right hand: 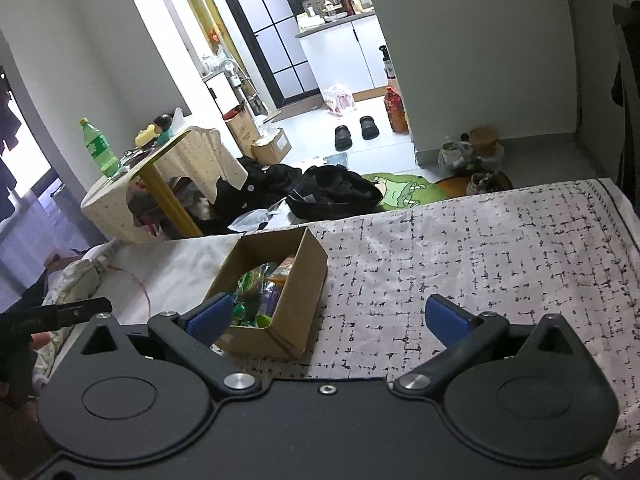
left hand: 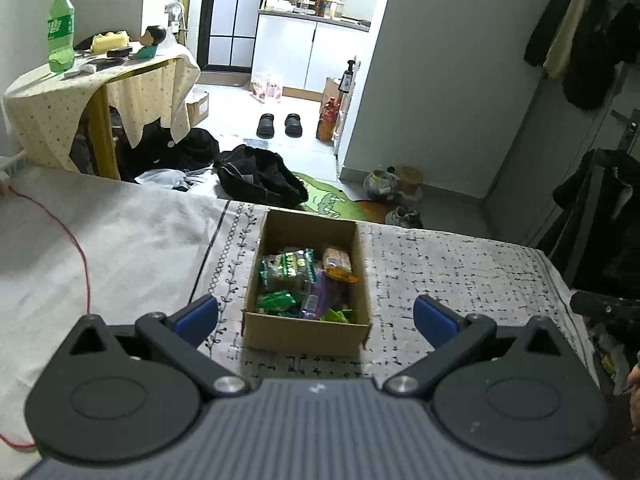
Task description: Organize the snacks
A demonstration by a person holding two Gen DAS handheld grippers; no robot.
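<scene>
An open cardboard box [left hand: 306, 334] stands on the patterned bedspread [left hand: 460, 272]. It holds several snack packets: a green and white pack [left hand: 286, 268], an orange pack [left hand: 338, 264], a purple pack [left hand: 318, 296] and small green packs [left hand: 276, 302]. My left gripper [left hand: 316, 318] is open and empty, just in front of the box's near wall. In the right wrist view the box [right hand: 296, 304] sits at the left, snacks [right hand: 260, 292] showing inside. My right gripper [right hand: 330, 320] is open and empty, its left finger by the box's near corner.
A red cable [left hand: 80, 248] runs over the white sheet at the left. Beyond the bed's far edge lie black bags [left hand: 260, 180], a cloth-covered side table [left hand: 100, 80] with a green bottle [left hand: 61, 28], slippers [left hand: 280, 124] and a green rug [left hand: 328, 200].
</scene>
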